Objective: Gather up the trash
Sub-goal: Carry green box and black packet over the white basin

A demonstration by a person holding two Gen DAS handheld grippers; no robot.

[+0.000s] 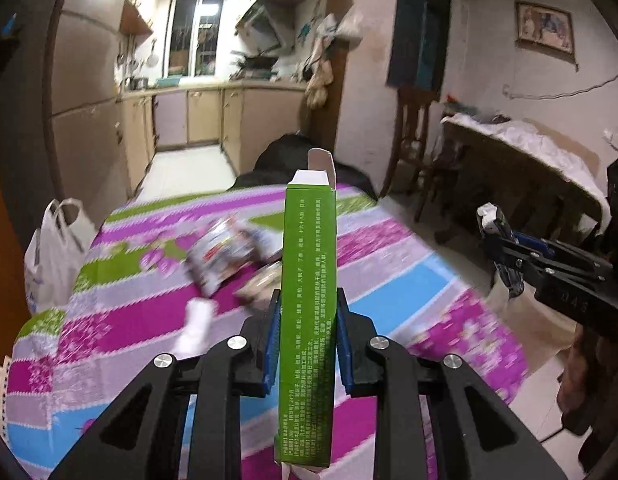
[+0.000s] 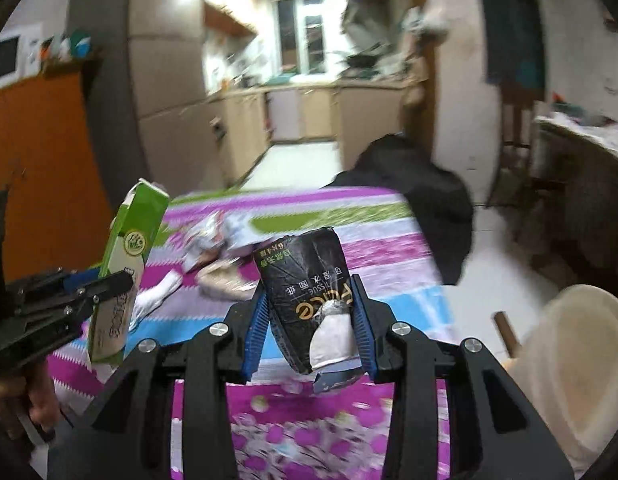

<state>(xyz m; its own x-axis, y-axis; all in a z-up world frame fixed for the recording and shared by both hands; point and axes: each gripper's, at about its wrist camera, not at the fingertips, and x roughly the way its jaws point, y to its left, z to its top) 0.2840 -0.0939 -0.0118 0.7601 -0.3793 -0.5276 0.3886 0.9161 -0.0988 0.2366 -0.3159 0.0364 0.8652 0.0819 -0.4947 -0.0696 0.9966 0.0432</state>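
My left gripper (image 1: pixel 308 312) is shut on a tall green carton box (image 1: pixel 309 280), held upright above the table; the box also shows in the right wrist view (image 2: pixel 121 268). My right gripper (image 2: pixel 309 312) is shut on a crumpled black tissue packet (image 2: pixel 309 288), held above the table. The right gripper also shows at the right of the left wrist view (image 1: pixel 505 252). More trash lies on the table: crumpled wrappers (image 1: pixel 225 252), a white crumpled tissue (image 1: pixel 195 328) and a clear packet (image 2: pixel 225 280).
The table has a striped magenta, blue and green cloth (image 1: pixel 389 264). A white plastic bag (image 1: pixel 57 256) hangs at its left edge. A cream bin (image 2: pixel 573 360) stands at the right. A black garment (image 2: pixel 421 196) lies at the far end.
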